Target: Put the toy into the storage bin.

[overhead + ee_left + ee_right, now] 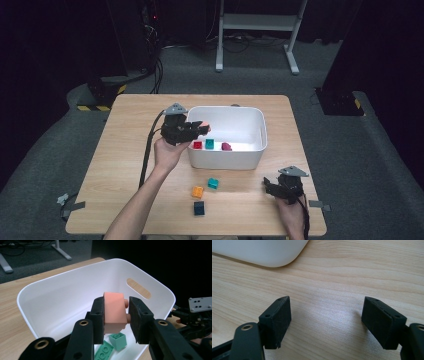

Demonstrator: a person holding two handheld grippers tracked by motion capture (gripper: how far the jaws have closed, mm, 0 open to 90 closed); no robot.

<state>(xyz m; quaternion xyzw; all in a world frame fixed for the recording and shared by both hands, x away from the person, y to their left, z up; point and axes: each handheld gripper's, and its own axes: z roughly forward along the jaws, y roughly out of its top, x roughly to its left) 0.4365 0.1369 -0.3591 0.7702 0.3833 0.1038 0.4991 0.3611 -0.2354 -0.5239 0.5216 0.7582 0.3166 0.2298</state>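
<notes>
Left claw (pixel 116 315) clenched on salmon-pink brick (pixel 114 312), pads pressing both side faces, studs poking toward one pad. Held above white bin (pixel 47 298), just inside the near-left wall in high view (pixel 200 127). Already in bin: red brick (pixel 197 145), teal brick (pixel 209 144), dark magenta brick (pixel 226 146); green plate and small green brick (pixel 118 340) visible under the claw. Right claw (pixel 325 322) released, jaws wide apart, nothing between, resting low over bare wooden surface (pixel 332 277) near bin corner; in high view parked at right front (pixel 280 189). Left on surface in front of bin: orange brick (pixel 198 191), teal cube (pixel 213 183), dark teal block (pixel 199 208). Judged step: drop into bin, then fetch the rest. Risks: release too close to near wall, so brick clips rim and bounces out onto surface; studs catching on pad, so brick hangs or tips sideways on opening; claw body knocking rim on withdrawal and shoving the light bin; dropped brick landing on green pieces and bouncing.
</notes>
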